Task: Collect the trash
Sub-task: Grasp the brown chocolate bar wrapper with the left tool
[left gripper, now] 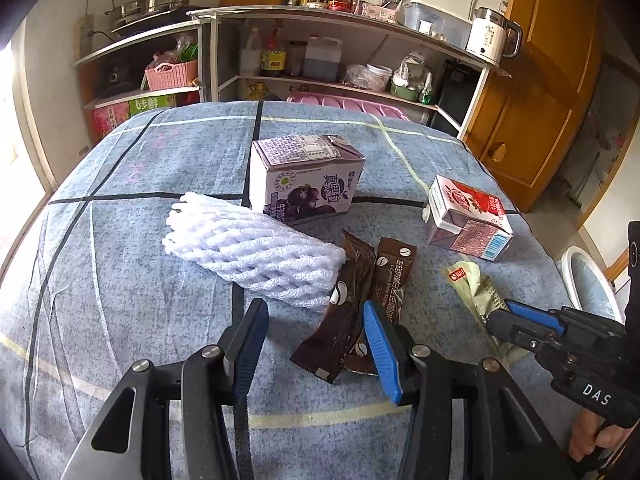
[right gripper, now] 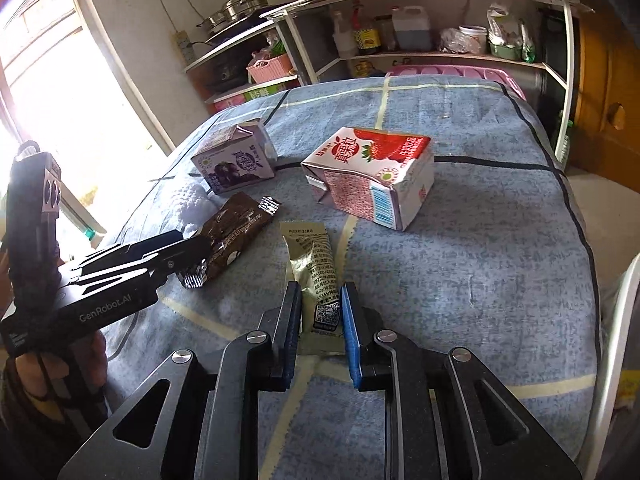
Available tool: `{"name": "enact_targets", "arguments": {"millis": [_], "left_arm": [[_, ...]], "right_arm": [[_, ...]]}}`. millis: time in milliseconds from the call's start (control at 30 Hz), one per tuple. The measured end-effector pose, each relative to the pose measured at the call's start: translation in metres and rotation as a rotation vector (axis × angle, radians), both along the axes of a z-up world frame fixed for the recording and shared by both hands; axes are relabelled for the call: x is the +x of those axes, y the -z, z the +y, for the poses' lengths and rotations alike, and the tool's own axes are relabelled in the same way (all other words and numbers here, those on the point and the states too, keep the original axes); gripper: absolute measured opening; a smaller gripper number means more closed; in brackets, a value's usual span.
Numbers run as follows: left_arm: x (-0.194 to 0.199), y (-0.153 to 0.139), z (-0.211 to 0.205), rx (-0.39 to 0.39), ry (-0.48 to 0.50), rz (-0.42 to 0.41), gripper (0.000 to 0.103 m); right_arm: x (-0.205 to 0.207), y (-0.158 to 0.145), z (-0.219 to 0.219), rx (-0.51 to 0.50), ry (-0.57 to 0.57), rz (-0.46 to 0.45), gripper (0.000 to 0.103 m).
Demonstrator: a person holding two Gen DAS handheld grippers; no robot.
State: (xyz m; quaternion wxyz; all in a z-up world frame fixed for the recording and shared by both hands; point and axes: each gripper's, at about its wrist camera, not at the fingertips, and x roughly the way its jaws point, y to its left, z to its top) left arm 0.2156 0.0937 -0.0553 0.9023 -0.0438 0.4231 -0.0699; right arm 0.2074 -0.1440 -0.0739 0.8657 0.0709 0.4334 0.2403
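Note:
Trash lies on a blue checked tablecloth [left gripper: 120,240]. My left gripper [left gripper: 316,312] is open, its fingers on either side of a brown coffee wrapper [left gripper: 340,316]; a second brown wrapper [left gripper: 394,276] lies beside it. A white foam fruit net [left gripper: 248,244] lies just left. My right gripper [right gripper: 320,300] is open around the near end of a green sachet [right gripper: 314,268], also in the left wrist view [left gripper: 476,288]. A purple milk carton [left gripper: 304,176] and a red strawberry carton [right gripper: 372,176] lie farther back.
Metal shelves [left gripper: 320,20] with bottles, pots and a kettle stand behind the table. A wooden door [left gripper: 552,92] is at the right. A white round rim [left gripper: 584,280] sits beyond the table's right edge. A bright window [right gripper: 52,92] is at the left.

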Motion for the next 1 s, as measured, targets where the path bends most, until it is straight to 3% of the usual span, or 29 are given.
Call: {"name": "enact_targets", "arguments": {"millis": [300, 467, 567, 1000], "left_arm": [[0.005, 0.002, -0.008, 0.027, 0.009, 0.002, 0.032], [0.008, 0.005, -0.013, 0.041, 0.022, 0.017, 0.031], [0.006, 0.005, -0.018, 0.053, 0.036, 0.019, 0.025], [-0.021, 0.002, -0.021, 0.011, 0.042, 0.002, 0.018]], "right_arm": [[0.000, 0.000, -0.005, 0.034, 0.005, 0.001, 0.021], [0.000, 0.000, -0.007, 0.050, 0.011, 0.004, 0.021], [0.000, -0.001, -0.008, 0.050, 0.014, 0.000, 0.021], [-0.007, -0.004, -0.017, 0.048, 0.038, -0.019, 0.021]]}}
